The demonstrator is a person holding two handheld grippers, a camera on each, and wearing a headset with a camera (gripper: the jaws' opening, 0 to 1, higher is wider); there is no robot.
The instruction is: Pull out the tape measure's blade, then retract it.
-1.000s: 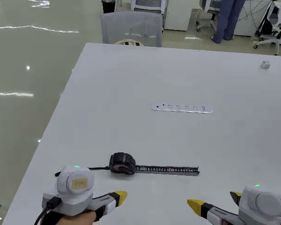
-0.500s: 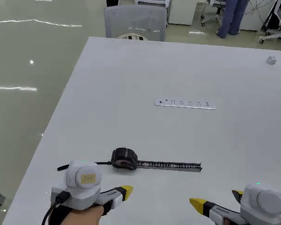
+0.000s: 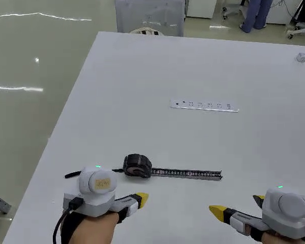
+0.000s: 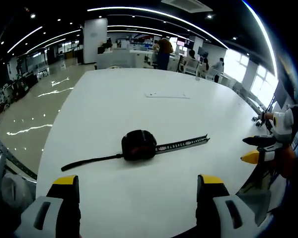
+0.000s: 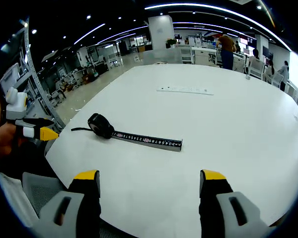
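The left tool (image 4: 139, 182) and right tool (image 5: 150, 174) hover apart, jaws spread wide

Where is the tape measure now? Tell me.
In the head view, the tape measure lies near the front left of the table, just ahead of the left claw, its blade stretched rightward; the power strip sits farther back.

The tape measure (image 3: 137, 165) lies on the table (image 3: 142, 76) toward its near left side, with the blade (image 3: 188, 174) running rightward and the strap (image 3: 91, 173) trailing left. The power strip (image 3: 204, 105) lies behind it (well apart). The left gripper (image 4: 137, 182) sits before the case, and the right gripper (image 5: 150, 174) before the blade's end.
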